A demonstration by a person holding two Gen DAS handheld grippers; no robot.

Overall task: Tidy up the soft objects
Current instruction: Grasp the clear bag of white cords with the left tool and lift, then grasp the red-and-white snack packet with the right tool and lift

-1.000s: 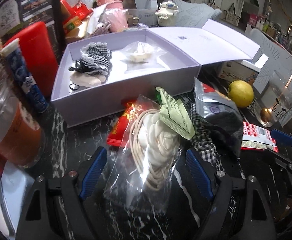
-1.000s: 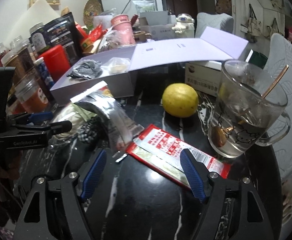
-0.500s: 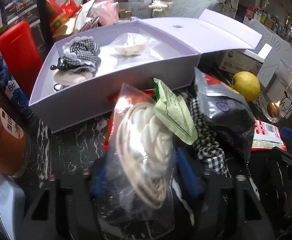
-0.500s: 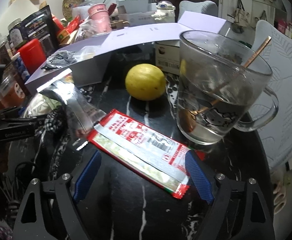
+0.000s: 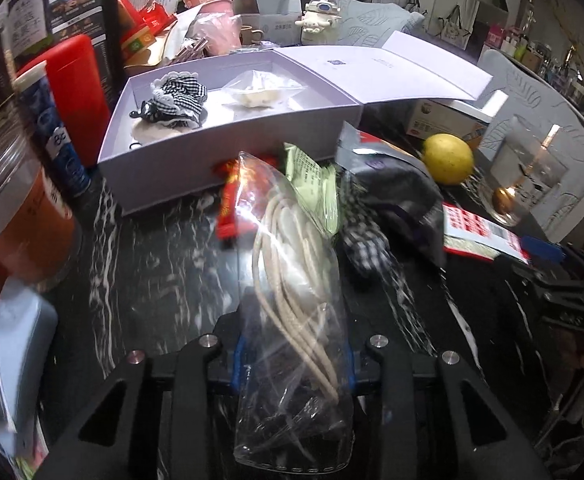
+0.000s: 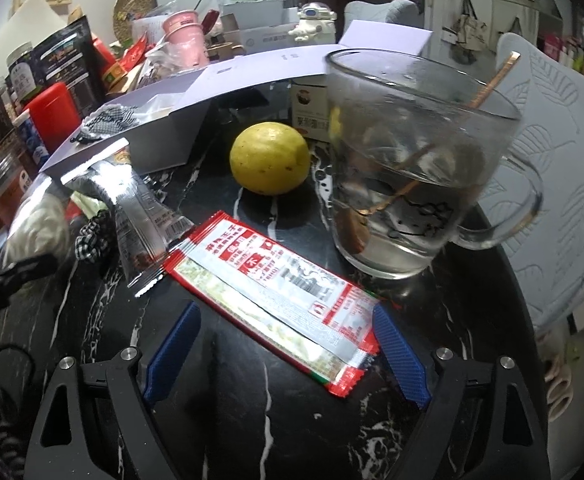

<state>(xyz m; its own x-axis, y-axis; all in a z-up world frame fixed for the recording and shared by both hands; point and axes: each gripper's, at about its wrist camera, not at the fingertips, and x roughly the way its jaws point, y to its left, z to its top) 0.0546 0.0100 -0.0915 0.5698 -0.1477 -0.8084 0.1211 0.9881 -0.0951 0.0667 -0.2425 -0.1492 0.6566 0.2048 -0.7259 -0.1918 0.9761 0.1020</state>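
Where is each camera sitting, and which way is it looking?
Left wrist: sits on the left gripper, looking down along its fingers, shut on the clear bag of cord, toward the open white box; a bit of hand shows at right.
Right wrist: sits on the right gripper, fingers open, over the red packet, facing the glass mug.
Both see the lemon, box and packet.

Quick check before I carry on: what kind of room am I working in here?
Most likely a lived-in home, at a cluttered dining or side table. The black marbled tabletop carries a clear glass mug with a cartoon print, a yellow lemon and a red-and-white snack packet, with jars and food bags behind.
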